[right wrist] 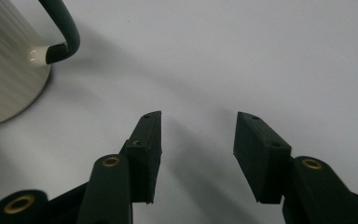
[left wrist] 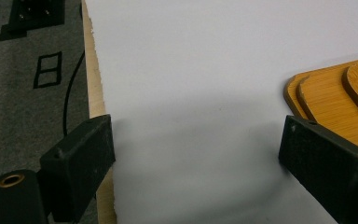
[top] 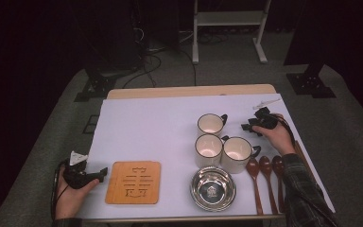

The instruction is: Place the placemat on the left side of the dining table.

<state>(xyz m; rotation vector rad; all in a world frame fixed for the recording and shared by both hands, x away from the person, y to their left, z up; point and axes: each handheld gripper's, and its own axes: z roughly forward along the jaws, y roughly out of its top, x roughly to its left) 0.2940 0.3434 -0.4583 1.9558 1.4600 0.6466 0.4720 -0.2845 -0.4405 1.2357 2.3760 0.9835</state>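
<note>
Three cream enamel mugs with dark rims stood in a cluster right of the table's middle, and the far one [top: 211,125] was what my right gripper [top: 248,126] reached for. It sat just beyond the other two mugs [top: 223,152], its dark loop handle [top: 224,117] turned toward my right hand [top: 275,134]. Along my own jaws I saw that mug's ribbed wall [right wrist: 7,79] and handle [right wrist: 63,30] off to the far left, while my jaws stood half parted over bare white table cover [right wrist: 261,60], gripping nothing. My left gripper [top: 103,172] rested at the near left edge beside the square bamboo trivet [top: 133,182], jaws spread wide and empty.

To do this well, I judged I should swing the right gripper toward the handle until the loop sat squarely between the pads, then clench only once both pads flanked it. Closing too soon would pinch air or nudge the mug into its neighbours. Low and level seemed best, lest the mug tip when lifted. The round steel bowl [top: 213,188] and the three brown wooden spoons [top: 265,179] lay nearer to me, well out of the path.
</note>
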